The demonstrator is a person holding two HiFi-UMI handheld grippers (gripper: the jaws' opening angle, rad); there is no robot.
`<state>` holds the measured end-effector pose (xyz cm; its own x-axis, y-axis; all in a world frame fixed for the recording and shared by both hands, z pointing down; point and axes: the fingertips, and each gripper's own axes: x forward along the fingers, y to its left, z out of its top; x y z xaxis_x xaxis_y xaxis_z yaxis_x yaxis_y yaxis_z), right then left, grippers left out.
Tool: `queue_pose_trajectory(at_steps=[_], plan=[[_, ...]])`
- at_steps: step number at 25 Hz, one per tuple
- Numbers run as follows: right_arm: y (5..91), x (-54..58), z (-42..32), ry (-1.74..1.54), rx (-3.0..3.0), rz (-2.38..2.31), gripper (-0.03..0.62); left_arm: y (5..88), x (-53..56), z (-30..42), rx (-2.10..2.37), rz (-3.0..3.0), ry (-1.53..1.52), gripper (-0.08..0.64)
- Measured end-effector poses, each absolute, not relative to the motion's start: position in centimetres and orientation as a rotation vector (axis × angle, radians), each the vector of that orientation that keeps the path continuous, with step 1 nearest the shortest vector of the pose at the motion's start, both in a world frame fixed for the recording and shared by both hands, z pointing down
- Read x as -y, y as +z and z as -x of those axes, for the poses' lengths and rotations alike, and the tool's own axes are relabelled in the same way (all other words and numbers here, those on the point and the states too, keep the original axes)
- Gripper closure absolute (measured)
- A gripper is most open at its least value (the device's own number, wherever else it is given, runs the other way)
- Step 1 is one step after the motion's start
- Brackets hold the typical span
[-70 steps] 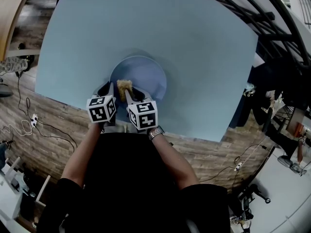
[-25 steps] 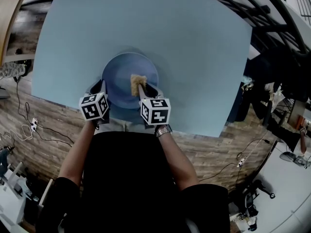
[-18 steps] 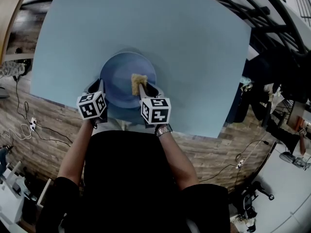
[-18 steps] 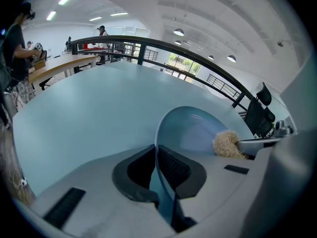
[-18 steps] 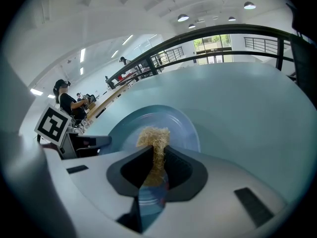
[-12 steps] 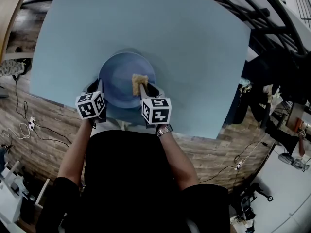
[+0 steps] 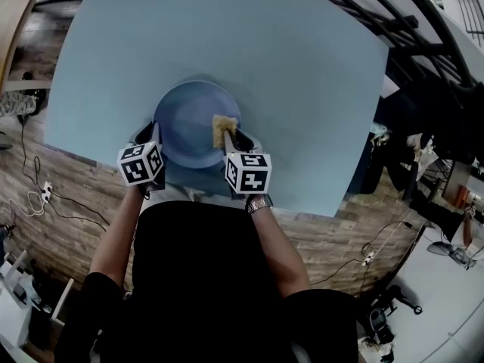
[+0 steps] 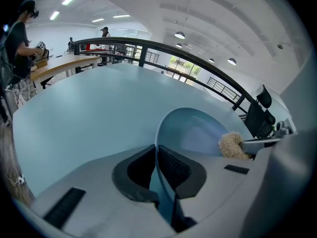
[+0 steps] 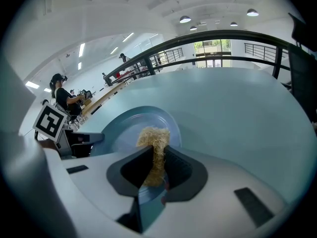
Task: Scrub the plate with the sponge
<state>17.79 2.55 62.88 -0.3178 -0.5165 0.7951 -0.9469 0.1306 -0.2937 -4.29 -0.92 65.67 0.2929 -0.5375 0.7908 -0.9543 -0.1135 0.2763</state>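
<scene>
Rightward since half a second ago, the sponge (image 7: 224,130) now sits near the right rim of the plate (image 7: 193,119). In the head view, the plate's near edge is hidden under the left gripper (image 7: 151,137) and right gripper (image 7: 228,138). The plate lies close to the near edge of the table (image 7: 287,66), and bare blue surface spreads beyond and to the right.

Left gripper view: the left gripper (image 8: 157,158) pinches the pale blue plate's (image 8: 195,128) rim, and the lower part of the plate is cut off.

Right gripper view: the right gripper (image 9: 156,163) is clamped on the tan, fibrous sponge (image 9: 154,138) over the plate (image 9: 124,125). Contact between them is hard to judge.
</scene>
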Motion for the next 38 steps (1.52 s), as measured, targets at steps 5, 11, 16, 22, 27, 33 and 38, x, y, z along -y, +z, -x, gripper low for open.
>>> queue_pose_trajectory(at_steps=[5,11,16,22,27,33,38], plan=[[62.8,-2.7,-19.1,1.080,1.874,-1.434,0.523,65.7,0.8,4.1,1.351,-1.769,0.657,0.552],[62.3,-2.6,-19.4,1.061,1.867,-1.447,0.523,65.6,0.8,4.1,1.351,-1.775,0.652,0.552],[61.2,-2.0,-19.2,1.044,1.881,-1.473,0.523,65.6,1.0,4.3,1.349,-1.776,0.650,0.552],[59.6,-1.5,-17.7,1.060,1.947,-1.470,0.523,65.6,0.8,4.1,1.354,-1.765,0.638,0.552],[60.0,-1.6,-14.4,1.088,1.992,-1.402,0.524,65.7,0.8,4.1,1.345,-1.760,0.635,0.552],[60.5,-1.7,-10.2,1.119,2.037,-1.316,0.523,65.8,0.8,4.2,1.346,-1.747,0.622,0.552],[61.0,-1.6,-7.3,1.144,2.064,-1.261,0.525,65.8,0.9,4.3,1.346,-1.736,0.608,0.552]])
